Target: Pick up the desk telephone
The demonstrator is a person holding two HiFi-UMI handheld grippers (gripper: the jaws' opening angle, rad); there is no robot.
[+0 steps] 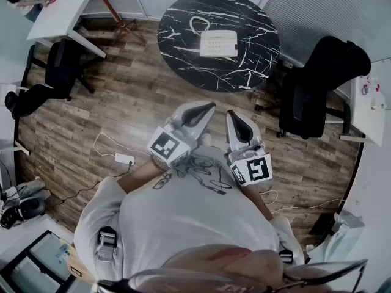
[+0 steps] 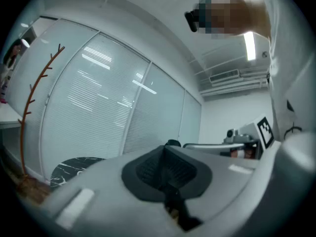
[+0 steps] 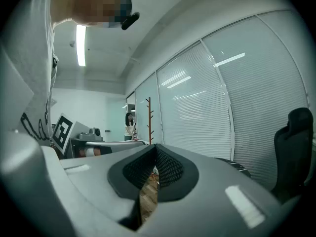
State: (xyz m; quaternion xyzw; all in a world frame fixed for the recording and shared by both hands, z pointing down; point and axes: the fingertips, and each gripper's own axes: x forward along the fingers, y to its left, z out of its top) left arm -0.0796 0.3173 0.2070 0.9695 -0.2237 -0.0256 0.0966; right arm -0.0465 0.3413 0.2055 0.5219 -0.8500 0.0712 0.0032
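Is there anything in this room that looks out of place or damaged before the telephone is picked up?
Nothing looks damaged or spilled. The desk telephone sits flat on the round marble table. The only untidy thing is a white power strip with loose cables lying on the wooden floor.

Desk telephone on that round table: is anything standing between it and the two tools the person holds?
Nothing visible does. The desk telephone sits on the black marble table, ahead of the left tool and right tool, both shut and empty. Only bare wooden floor lies between them.
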